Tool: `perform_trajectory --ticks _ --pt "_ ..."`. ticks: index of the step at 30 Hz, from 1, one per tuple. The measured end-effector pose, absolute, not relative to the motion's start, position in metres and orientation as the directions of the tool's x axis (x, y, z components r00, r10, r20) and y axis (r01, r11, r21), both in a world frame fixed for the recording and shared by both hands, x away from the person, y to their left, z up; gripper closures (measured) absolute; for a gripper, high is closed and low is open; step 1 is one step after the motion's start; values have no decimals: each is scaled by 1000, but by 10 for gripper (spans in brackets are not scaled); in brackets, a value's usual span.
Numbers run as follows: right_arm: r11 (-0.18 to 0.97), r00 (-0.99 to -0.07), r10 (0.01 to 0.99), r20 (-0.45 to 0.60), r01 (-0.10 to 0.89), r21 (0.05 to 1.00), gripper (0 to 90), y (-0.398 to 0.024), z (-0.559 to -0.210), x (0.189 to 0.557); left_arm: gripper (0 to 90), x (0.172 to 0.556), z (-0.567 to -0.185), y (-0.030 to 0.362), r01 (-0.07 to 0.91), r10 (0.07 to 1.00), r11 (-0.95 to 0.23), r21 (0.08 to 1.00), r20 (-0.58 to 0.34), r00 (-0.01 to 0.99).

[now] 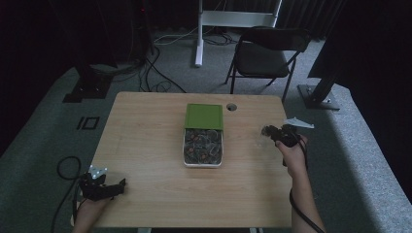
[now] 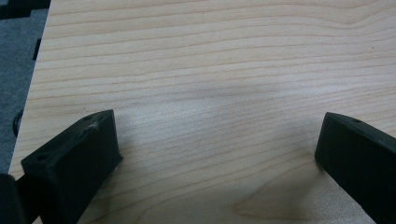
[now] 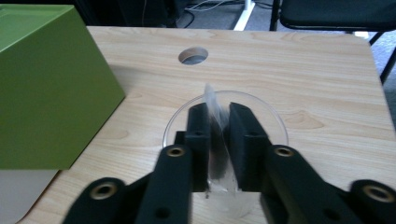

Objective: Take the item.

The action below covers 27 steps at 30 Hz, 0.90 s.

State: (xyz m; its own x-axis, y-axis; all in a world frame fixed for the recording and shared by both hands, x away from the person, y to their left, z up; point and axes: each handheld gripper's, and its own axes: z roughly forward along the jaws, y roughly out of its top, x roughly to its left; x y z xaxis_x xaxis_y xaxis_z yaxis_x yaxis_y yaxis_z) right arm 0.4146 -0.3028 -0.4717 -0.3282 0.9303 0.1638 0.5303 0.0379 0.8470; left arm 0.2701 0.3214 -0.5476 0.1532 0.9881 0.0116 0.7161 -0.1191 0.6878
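On the wooden bench (image 1: pixel 145 145), beside the green-lidded box (image 1: pixel 203 116) of small parts, the right hand-held gripper (image 3: pixel 218 140) pinches the near wall of a clear plastic dish (image 3: pixel 261 107); lowering it level should prevent tipping. The left hand-held gripper (image 1: pixel 114 187) rests spread, empty.

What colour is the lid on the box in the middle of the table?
Green. The lid shows best in the right gripper view.

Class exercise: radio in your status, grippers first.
Left gripper open, over bare table. Right gripper shut on clear dish. Green box close beside it.
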Motion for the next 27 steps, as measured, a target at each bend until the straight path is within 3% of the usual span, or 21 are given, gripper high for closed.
perform_trajectory --ticks 15,21,27 --pt "52 -359 921 149 495 868 502 -298 -459 407 2 270 -548 321 716 988 -119 688 12 153" --pt "71 -371 920 128 477 876 328 -295 -457 403 2 270 -548 321 716 988 -119 688 12 153" --pt "65 -379 916 134 469 881 246 -293 -455 398 2 270 -548 321 716 988 -119 687 12 153"
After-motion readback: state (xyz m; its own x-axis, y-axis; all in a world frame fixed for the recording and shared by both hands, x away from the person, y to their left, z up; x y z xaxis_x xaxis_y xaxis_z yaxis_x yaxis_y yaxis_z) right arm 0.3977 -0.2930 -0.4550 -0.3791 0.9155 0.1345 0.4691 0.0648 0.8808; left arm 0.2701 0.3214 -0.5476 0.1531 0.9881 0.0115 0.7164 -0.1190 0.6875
